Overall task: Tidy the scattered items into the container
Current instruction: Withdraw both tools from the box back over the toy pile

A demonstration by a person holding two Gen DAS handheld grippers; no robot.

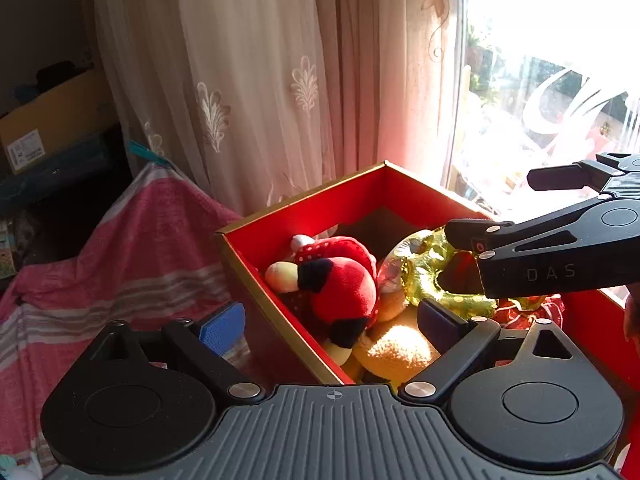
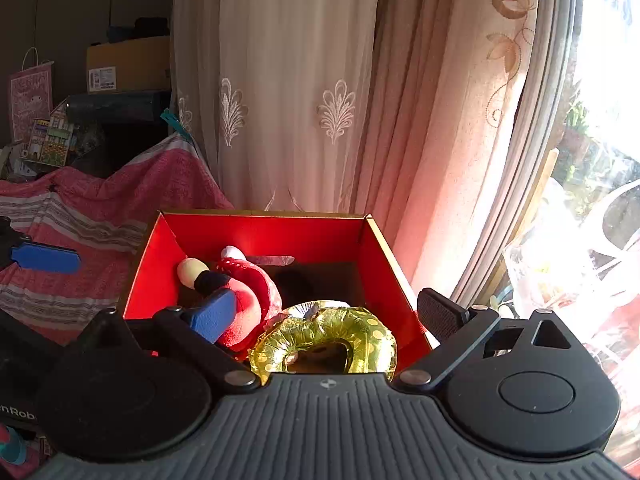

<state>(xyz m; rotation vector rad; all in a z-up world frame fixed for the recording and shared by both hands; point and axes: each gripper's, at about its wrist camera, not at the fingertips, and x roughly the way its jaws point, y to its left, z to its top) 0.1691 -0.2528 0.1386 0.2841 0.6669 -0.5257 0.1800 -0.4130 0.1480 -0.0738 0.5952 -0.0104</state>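
Sunlit corner by a window [image 1: 560, 92], embroidered curtain [image 2: 304, 92] behind, pink striped cloth [image 1: 120, 256] draped at left, cardboard carton [image 2: 128, 64] on a shelf beyond. Red box [image 1: 320, 208] open-topped on the cloth, one corner toward the curtain, holding a red plush [image 1: 340, 284] lying lengthwise along its left wall and a gold ring balloon [image 2: 328, 340] flat near the front right. Left hand-held gripper [image 1: 332, 320] spread wide astride the box's near-left wall, right hand-held gripper [image 2: 324, 312] wide too, low over the balloon, gripping nothing.
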